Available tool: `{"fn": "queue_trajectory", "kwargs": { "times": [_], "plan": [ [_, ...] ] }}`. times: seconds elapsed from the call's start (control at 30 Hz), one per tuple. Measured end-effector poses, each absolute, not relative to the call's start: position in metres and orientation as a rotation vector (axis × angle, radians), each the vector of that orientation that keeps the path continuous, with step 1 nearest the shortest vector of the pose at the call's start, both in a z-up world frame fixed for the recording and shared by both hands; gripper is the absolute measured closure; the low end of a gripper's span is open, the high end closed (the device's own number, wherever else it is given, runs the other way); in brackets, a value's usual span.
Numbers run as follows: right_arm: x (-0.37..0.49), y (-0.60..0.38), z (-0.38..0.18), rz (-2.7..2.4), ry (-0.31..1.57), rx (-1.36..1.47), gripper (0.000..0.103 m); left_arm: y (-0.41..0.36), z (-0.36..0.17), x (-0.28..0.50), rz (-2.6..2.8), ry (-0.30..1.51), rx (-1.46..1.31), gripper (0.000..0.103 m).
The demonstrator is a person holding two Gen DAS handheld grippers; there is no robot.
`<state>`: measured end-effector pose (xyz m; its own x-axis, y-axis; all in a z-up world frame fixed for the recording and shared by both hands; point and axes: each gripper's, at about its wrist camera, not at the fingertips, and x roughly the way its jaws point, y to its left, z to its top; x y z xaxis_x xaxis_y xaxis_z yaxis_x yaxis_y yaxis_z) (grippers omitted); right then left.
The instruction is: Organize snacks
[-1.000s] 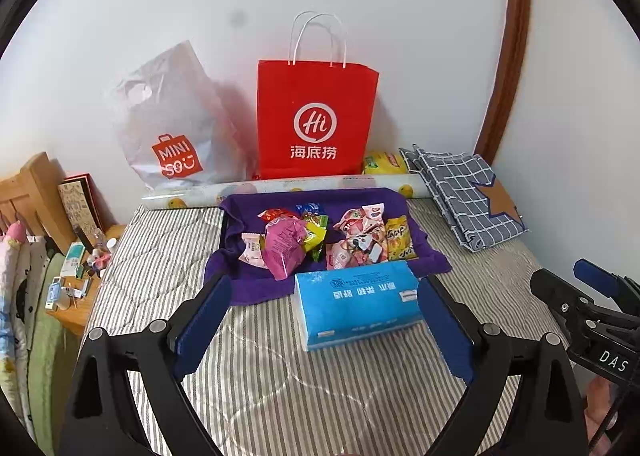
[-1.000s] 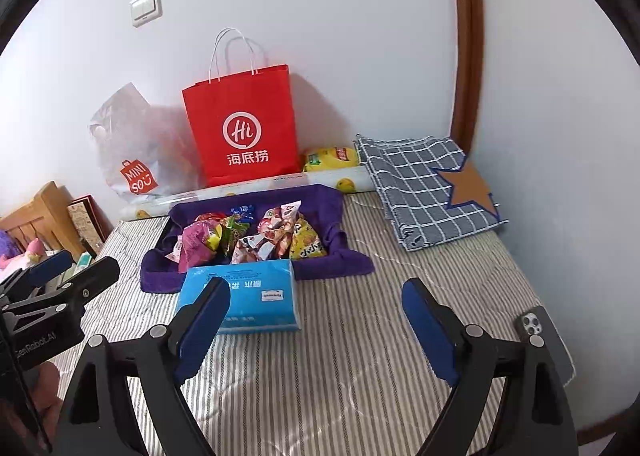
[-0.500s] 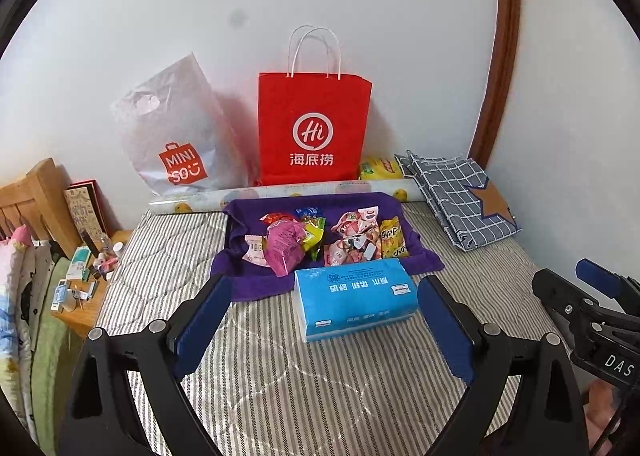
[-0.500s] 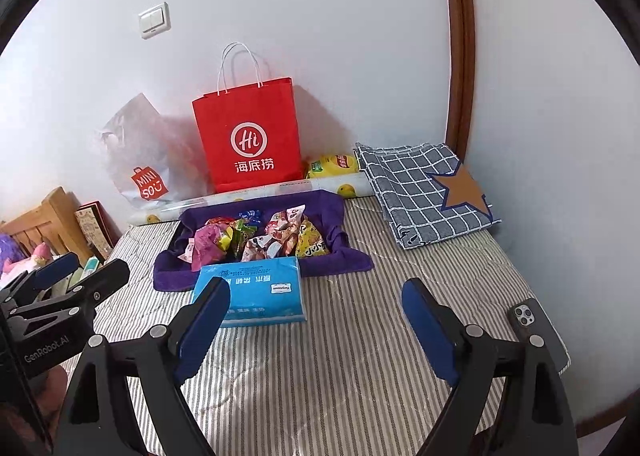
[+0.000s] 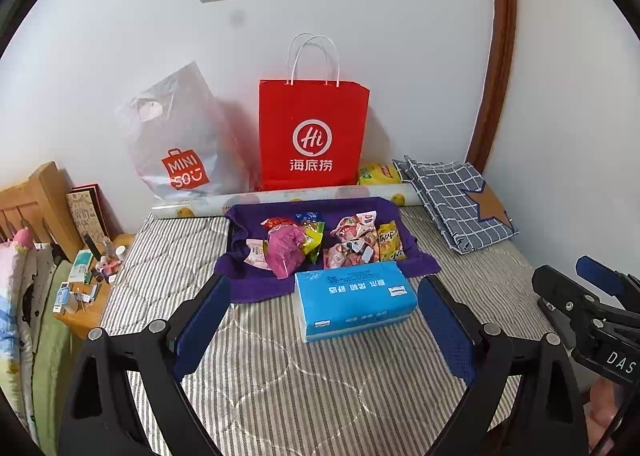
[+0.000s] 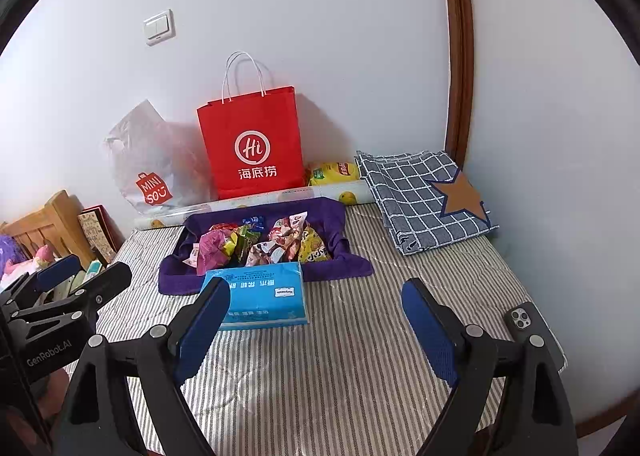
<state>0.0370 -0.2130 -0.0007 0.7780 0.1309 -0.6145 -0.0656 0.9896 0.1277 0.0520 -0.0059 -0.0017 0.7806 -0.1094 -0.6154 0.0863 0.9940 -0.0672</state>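
The snacks (image 5: 320, 242) were heaped on a purple cloth (image 5: 248, 284) on the striped bed (image 5: 304, 384), probably gathered there for sorting. A blue tissue pack (image 5: 354, 298) lay just before them. Both the left claw (image 5: 324, 326) and the right claw (image 6: 316, 324) were held wide and empty. Bags against the wall were marked "Hi" (image 5: 314, 136) and "MINISO" (image 5: 182, 144).

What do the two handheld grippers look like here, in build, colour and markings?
Both are black, angular frames with silver screws, and their fingers carry textured blue pads. The left gripper bears white "GenRobot.AI" lettering in the right wrist view; the right gripper shows "DAS" in the left wrist view.
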Motion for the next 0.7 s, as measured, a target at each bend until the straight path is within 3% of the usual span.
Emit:
{"fn": "queue_trajectory", "kwargs": {
  "times": [0.7],
  "plan": [
    [0.0332, -0.2127, 0.003, 0.107, 0.667, 0.101, 0.016, -0.0065, -0.0013, 0.0491, -0.106, 0.668, -0.035, 0.009]
  ]
}}
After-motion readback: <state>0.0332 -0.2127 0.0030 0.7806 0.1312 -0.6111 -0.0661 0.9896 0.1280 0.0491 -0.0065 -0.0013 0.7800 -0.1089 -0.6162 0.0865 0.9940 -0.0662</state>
